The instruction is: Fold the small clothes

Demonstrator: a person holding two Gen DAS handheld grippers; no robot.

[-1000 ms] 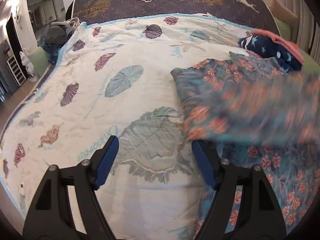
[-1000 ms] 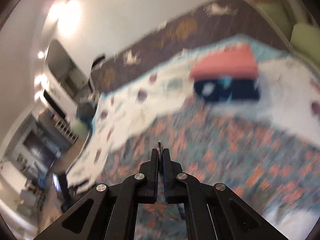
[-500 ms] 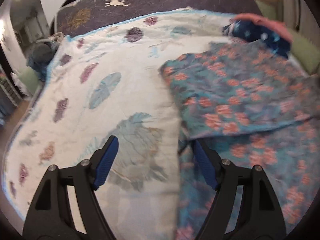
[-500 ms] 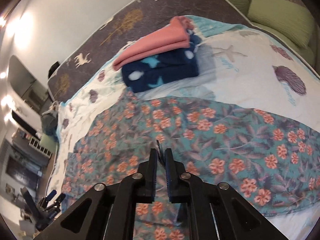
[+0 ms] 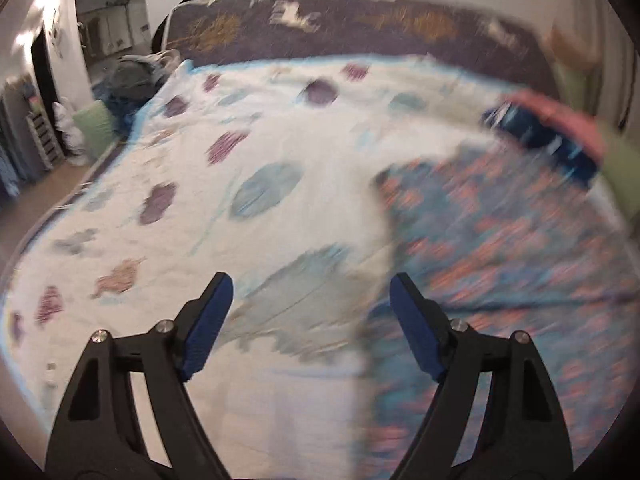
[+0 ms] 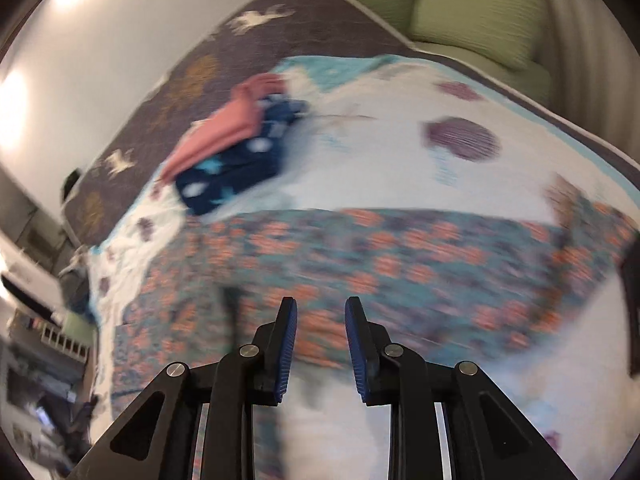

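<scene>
Left tongs [image 5: 310, 308]: jaws wide, nothing between them, over the bed.
Right tongs [image 6: 321, 322]: jaws narrow and opening, nothing pinched between the pads, above the garment.
Bed [image 5: 280, 420]: white quilt with shell and leaf prints, directly under the left tongs.
Floral garment [image 6: 360, 256]: teal cloth with orange flowers, lying flat and partly folded just ahead of the right tongs; right of the left tongs [image 5: 520, 240]. Blurred.
Folded stack [image 6: 236, 148]: pink piece on navy starred piece, beyond the garment.
Headboard [image 5: 360, 28]: dark, deer print, farthest.
Green cushions [image 6: 476, 20]: far right.
</scene>
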